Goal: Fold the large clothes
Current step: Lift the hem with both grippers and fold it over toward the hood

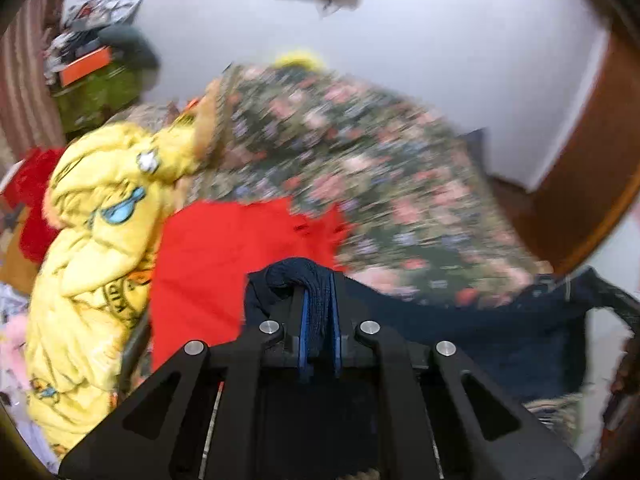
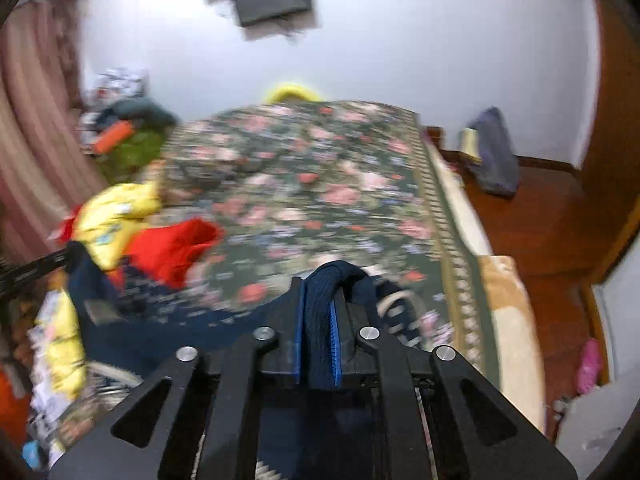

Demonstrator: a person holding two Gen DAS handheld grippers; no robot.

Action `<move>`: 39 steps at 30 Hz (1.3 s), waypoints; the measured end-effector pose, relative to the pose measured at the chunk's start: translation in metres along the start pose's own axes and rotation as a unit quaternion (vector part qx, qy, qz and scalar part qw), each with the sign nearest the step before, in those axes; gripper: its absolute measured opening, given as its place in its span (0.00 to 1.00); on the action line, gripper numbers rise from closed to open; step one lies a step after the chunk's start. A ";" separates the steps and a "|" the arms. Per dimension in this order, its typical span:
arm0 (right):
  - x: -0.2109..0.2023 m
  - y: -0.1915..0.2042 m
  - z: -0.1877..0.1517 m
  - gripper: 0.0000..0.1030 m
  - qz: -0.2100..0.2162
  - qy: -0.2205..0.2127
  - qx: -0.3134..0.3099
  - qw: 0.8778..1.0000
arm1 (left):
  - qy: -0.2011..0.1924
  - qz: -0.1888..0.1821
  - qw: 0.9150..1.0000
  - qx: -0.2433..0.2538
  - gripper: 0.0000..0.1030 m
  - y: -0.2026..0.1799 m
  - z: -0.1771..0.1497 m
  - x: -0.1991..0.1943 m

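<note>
Left gripper (image 1: 319, 312) pinched the navy garment (image 1: 460, 332); right gripper (image 2: 319, 312) clamped it too, above the floral bed (image 2: 320, 184).

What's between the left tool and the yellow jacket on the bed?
In the left wrist view, a red garment lies on the floral bed cover between the left tool, shut on navy cloth, and the yellow jacket.

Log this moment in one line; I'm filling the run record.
left gripper: shut on navy garment | right gripper: shut on navy garment | garment spans floral bedspread | fold: not yet
</note>
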State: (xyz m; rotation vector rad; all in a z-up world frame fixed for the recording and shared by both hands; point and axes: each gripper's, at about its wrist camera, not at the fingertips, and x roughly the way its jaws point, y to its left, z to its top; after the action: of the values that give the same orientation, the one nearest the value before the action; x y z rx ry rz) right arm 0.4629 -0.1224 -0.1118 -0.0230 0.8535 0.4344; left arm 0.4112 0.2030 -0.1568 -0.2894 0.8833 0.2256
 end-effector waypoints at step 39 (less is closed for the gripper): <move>0.072 -0.053 -0.021 0.57 -0.152 0.099 -0.018 0.983 | 0.050 0.123 0.990 0.053 0.55 -0.011 0.011 0.077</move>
State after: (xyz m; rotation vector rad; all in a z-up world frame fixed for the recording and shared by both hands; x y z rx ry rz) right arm 0.5091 -0.1490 -0.1867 -0.2299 1.0183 0.1607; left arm 0.4706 0.2022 -0.2090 -0.0927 1.0262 0.3936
